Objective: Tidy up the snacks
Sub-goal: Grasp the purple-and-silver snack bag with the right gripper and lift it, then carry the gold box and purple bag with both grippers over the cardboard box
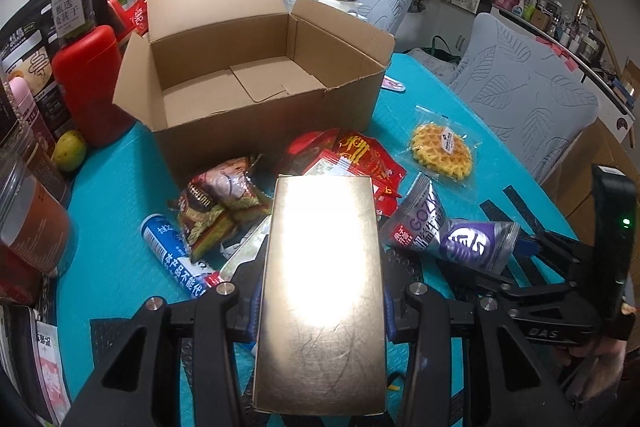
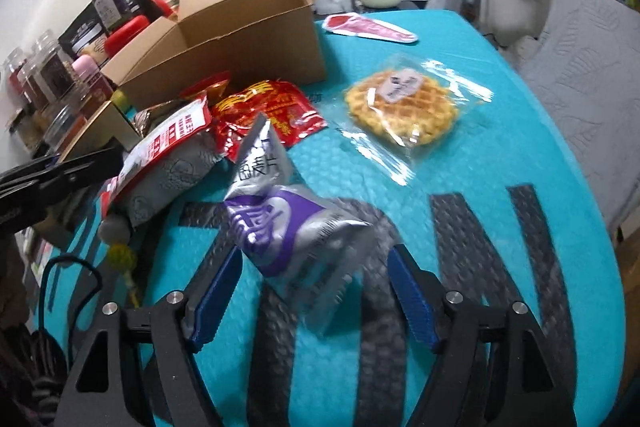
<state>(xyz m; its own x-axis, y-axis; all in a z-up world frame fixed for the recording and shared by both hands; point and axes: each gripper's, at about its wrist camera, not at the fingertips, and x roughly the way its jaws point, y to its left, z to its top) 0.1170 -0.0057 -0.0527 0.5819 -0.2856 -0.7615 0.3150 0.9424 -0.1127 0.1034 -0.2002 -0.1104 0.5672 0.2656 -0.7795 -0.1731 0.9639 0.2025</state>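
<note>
Left gripper clamped on gold box, cardboard box straight ahead; right gripper fingers apart around purple packet.

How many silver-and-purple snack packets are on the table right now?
2. One silver packet leans against the red packets near the pile; the other purple-printed packet lies just ahead of the open right gripper. More could be hidden under the pile.
</note>
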